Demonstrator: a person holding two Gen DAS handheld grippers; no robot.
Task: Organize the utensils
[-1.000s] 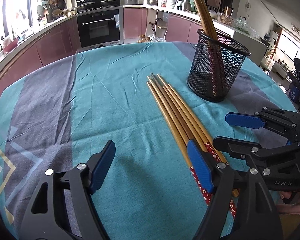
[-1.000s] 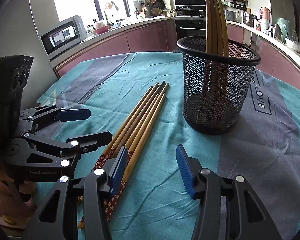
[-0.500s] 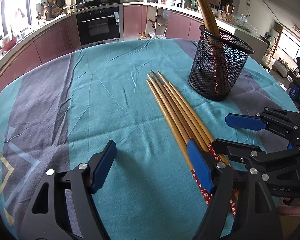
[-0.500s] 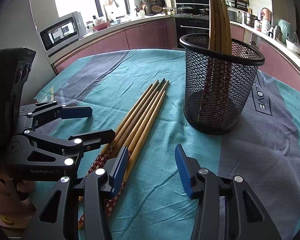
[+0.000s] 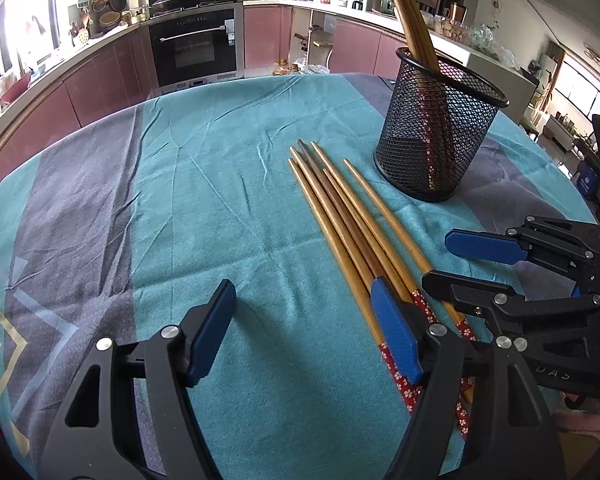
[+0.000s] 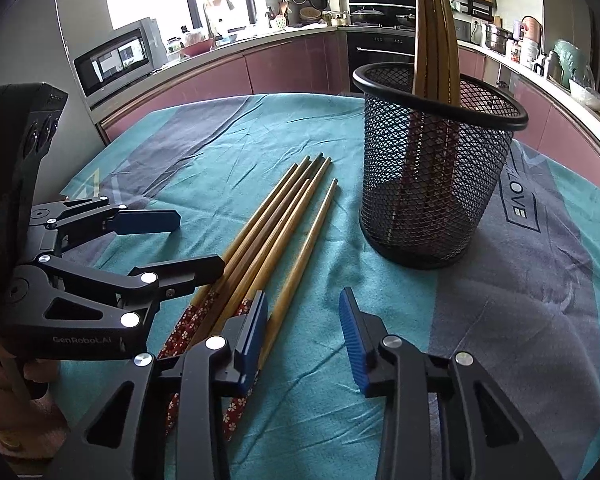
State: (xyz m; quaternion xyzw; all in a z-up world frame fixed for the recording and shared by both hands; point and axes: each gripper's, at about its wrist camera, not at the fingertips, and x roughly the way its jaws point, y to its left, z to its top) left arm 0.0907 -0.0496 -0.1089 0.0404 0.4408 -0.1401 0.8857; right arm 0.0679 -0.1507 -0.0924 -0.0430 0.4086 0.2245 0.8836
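Wooden chopsticks (image 5: pixel 340 216) are lying in a loose bundle on the teal and grey cloth (image 5: pixel 204 208) covering the tabletop, their thin tips pointing toward the far edge and their red flowered ends toward the near edge. One chopstick (image 6: pixel 300 264) is lying slightly apart from the others, on the side nearer the black mesh cup (image 6: pixel 432 168). The cup is standing upright just beyond and to the right of the bundle, near the far right part of the tabletop, and several more chopsticks (image 6: pixel 434 36) are standing in it, leaning against its rim.

The left tool (image 5: pixel 304 332) is hovering over the near edge with its jaws standing wide apart and nothing between them; its blue right pad (image 5: pixel 396 336) is sitting just over the left side of the bundle's decorated ends, and whether it is touching them cannot be told. Its jaws have just been narrowing slightly.

The right tool (image 6: pixel 304 336) is sitting at the near edge beside the left one, also with an open gap between its blue pads. Its jaws have just been closing, and the gap is lying over bare cloth; its left pad (image 6: pixel 254 336) is sitting right against the separated chopstick from the outside, not clamping it. A pink sleeve (image 5: pixel 588 424) is showing behind the right tool.
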